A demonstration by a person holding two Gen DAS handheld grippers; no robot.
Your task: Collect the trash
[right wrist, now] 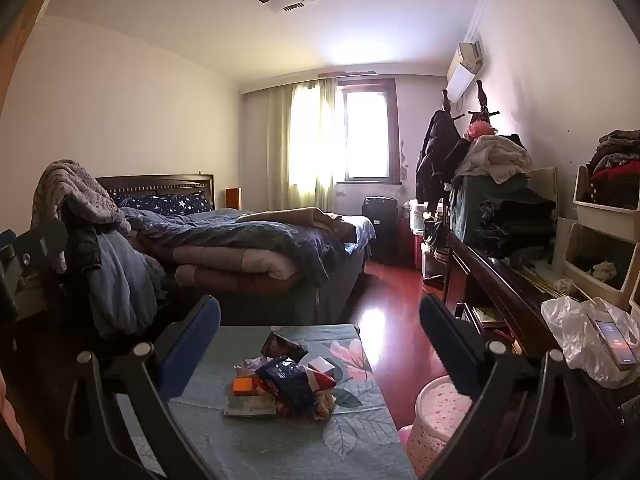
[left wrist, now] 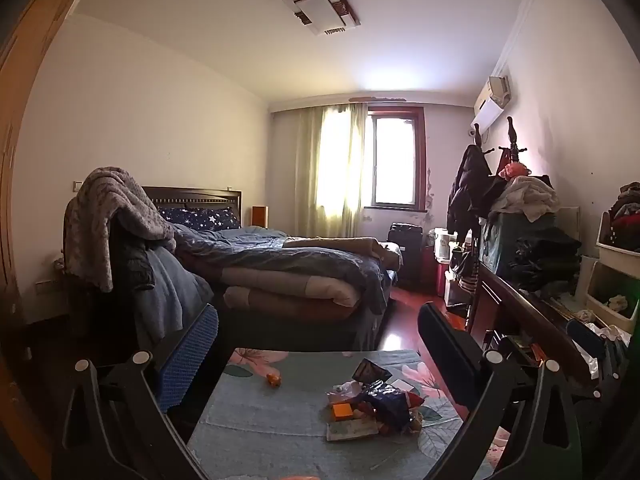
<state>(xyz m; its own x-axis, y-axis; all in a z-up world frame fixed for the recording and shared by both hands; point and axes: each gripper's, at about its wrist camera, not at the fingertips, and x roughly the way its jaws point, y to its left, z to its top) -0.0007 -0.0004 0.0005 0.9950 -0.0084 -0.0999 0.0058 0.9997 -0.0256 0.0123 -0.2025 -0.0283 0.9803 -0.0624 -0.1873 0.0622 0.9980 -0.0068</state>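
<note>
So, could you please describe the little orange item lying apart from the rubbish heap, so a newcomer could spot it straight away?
Start at the low table with the grey-green floral cloth in front of the bed. A heap of wrappers and packets sits toward its right side. The small orange scrap lies alone on bare cloth left of that heap, touching nothing.

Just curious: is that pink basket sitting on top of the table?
No, the pink basket stands on the floor beside the table.
</note>
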